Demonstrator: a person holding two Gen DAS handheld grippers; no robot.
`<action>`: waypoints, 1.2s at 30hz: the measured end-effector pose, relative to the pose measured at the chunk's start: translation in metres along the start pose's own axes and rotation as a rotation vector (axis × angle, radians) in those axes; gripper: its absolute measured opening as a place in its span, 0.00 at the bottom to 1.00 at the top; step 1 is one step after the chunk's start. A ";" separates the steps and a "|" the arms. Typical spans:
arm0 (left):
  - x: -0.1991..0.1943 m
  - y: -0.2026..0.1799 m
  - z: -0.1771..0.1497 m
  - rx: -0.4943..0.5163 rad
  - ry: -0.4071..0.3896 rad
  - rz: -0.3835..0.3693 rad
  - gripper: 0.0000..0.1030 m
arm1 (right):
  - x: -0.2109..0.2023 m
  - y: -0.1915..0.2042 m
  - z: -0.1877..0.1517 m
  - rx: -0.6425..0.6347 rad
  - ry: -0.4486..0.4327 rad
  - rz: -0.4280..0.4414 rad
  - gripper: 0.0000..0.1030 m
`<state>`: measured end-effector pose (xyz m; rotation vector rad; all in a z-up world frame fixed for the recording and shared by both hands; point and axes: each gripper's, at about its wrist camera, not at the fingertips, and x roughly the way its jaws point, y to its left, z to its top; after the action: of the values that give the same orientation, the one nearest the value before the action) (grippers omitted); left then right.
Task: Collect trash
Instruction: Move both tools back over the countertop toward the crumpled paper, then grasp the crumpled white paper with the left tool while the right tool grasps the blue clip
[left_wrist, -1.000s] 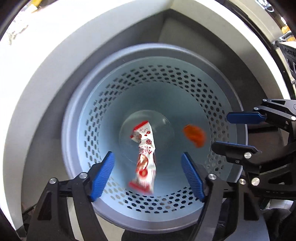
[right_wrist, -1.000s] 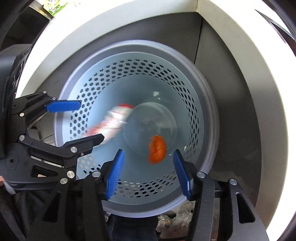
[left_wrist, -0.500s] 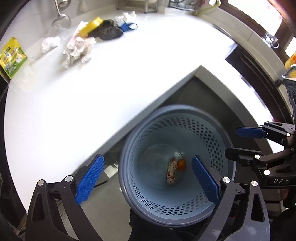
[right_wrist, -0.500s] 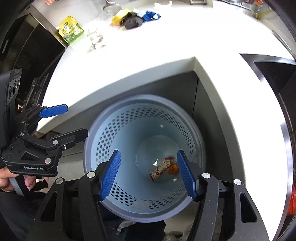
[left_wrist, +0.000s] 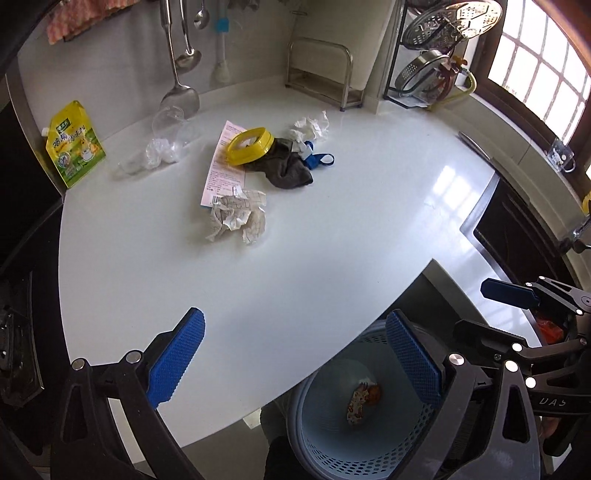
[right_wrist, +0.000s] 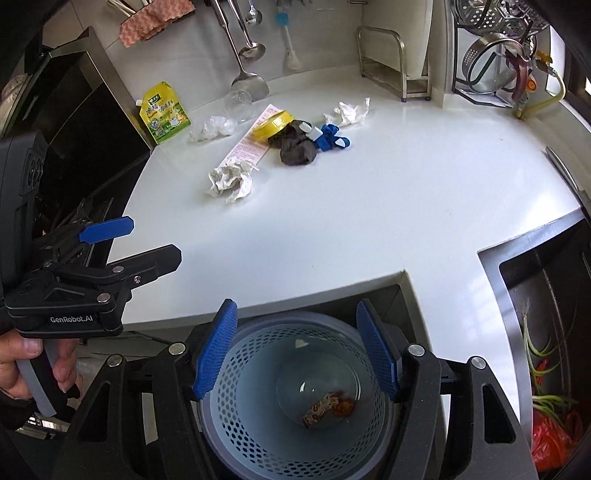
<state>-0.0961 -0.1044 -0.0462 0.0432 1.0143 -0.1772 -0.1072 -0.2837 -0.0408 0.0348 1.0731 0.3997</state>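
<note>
A pale blue perforated bin (left_wrist: 332, 443) (right_wrist: 240, 424) stands on the floor below the counter's edge. On its bottom lie a red-and-white wrapper (left_wrist: 356, 404) (right_wrist: 321, 404) and an orange scrap (left_wrist: 375, 393) (right_wrist: 345, 404). My left gripper (left_wrist: 295, 354) is wide open and empty, high over the counter edge. Over the bin, my right gripper (right_wrist: 295, 350) is opening its jaws with nothing between them. Further trash lies on the white counter (left_wrist: 295, 258): crumpled paper (left_wrist: 238, 218) (right_wrist: 231, 179), a yellow ring lid (left_wrist: 251, 144), a dark cloth (left_wrist: 288, 170), a white tissue (left_wrist: 310, 127), clear plastic (left_wrist: 159, 153).
A green-yellow pouch (left_wrist: 74, 147) leans at the counter's back left beside a dark hob. A steel sink (right_wrist: 546, 295) with green scraps and a red bag is at the right. A metal rack (left_wrist: 321, 74) and hanging utensils line the back wall. A hand (right_wrist: 22, 369) holds the left gripper.
Both grippers have risen out of the bin mouth and tilted up, so the counter and its trash now show. The wrapper and orange scrap fell from the jaws to the bin's bottom.
</note>
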 end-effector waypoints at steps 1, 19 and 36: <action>-0.001 0.001 0.004 0.000 -0.005 0.002 0.94 | -0.001 0.001 0.004 -0.002 -0.005 -0.001 0.62; 0.056 0.028 0.044 -0.004 0.016 0.103 0.94 | 0.038 -0.003 0.066 -0.004 0.012 -0.039 0.63; 0.138 0.056 0.072 -0.064 0.075 0.133 0.92 | 0.100 -0.024 0.113 0.066 0.046 -0.036 0.63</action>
<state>0.0451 -0.0757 -0.1277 0.0590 1.0876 -0.0221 0.0387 -0.2541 -0.0762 0.0653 1.1304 0.3344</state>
